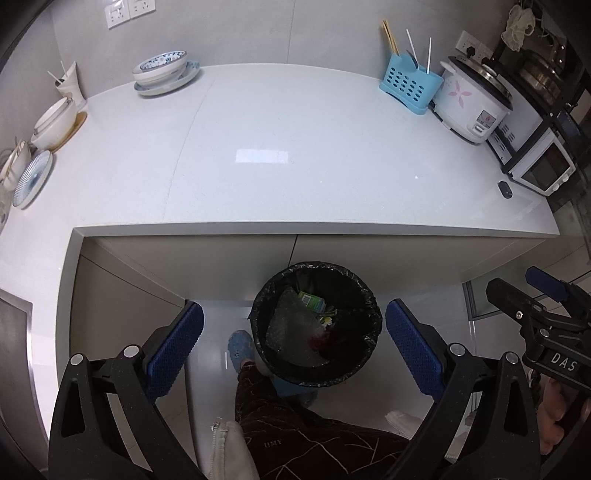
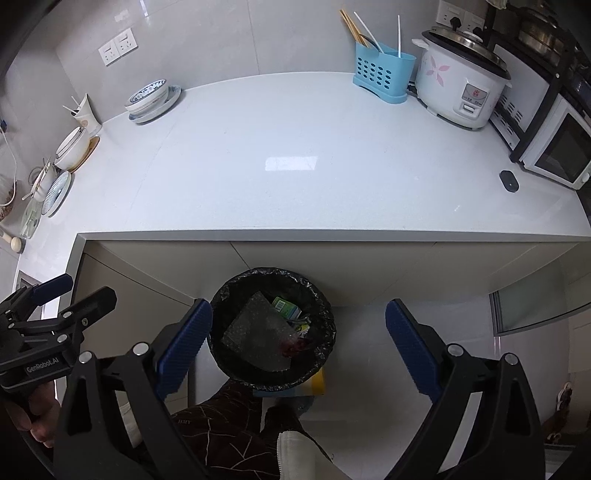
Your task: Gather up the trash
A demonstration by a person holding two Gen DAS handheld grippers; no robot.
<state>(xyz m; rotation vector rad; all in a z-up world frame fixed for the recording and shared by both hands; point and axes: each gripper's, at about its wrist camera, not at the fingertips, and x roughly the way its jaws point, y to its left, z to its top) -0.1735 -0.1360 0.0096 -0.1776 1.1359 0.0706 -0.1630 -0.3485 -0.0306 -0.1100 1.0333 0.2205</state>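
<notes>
Above the black-lined round bin [image 1: 316, 325] | both my claws [image 1: 293, 343] [image 2: 299, 343] spread wide, empty | white countertop [image 1: 295, 147] looks cleared of trash, so I hover.

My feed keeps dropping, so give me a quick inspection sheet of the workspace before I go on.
Surface: white counter, middle bare, no trash seen on it.
Job's things: bin on the floor below the counter edge, black liner, holds a green carton and a grey sheet.
Clutter: bowls back left, blue caddy, rice cooker, oven, small black object.
Grippers: left tongs open, empty; right tongs open, empty.
Cables: plug in wall socket behind the cooker.
Surroundings: tiled wall, pale floor, person's leg by the bin.
</notes>
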